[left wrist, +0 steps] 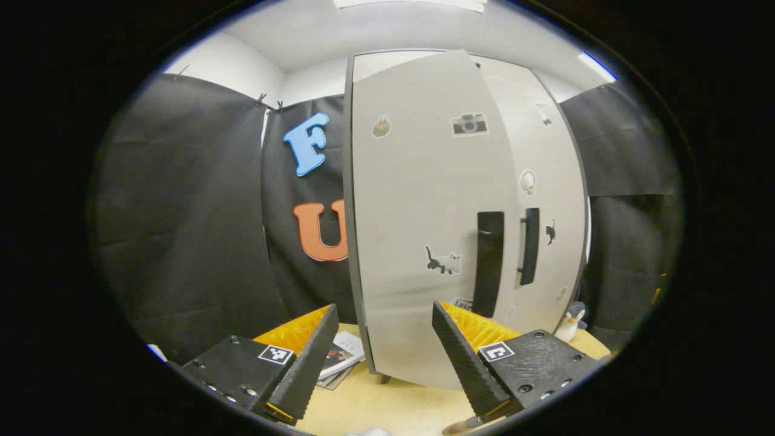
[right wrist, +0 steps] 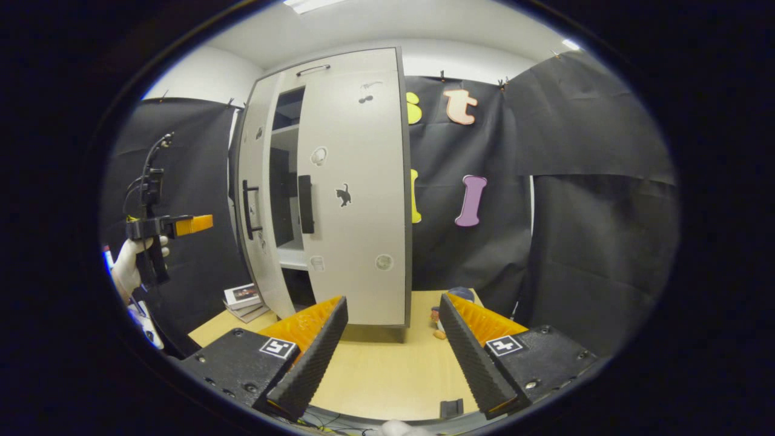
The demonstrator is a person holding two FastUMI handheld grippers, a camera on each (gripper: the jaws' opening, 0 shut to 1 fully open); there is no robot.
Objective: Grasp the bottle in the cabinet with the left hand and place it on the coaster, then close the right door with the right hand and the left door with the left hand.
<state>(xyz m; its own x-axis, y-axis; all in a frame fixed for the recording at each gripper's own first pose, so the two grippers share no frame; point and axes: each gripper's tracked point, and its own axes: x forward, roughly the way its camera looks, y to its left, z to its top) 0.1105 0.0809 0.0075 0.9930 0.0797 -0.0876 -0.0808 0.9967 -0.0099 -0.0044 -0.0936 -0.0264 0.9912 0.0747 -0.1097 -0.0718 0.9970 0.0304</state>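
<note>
Right gripper view, one cabinet (right wrist: 357,200), two doors ajar

Left gripper view close at cabinet (left wrist: 436,212) doors, right gripper view farther — both share it

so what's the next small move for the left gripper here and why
Probably push the left door the last bit shut with the left gripper. In the right gripper view the left door stands ajar, with a gap onto the cabinet shelves, while the right door looks nearly closed. The left gripper's fingers are open, empty and right in front of that door.
</note>
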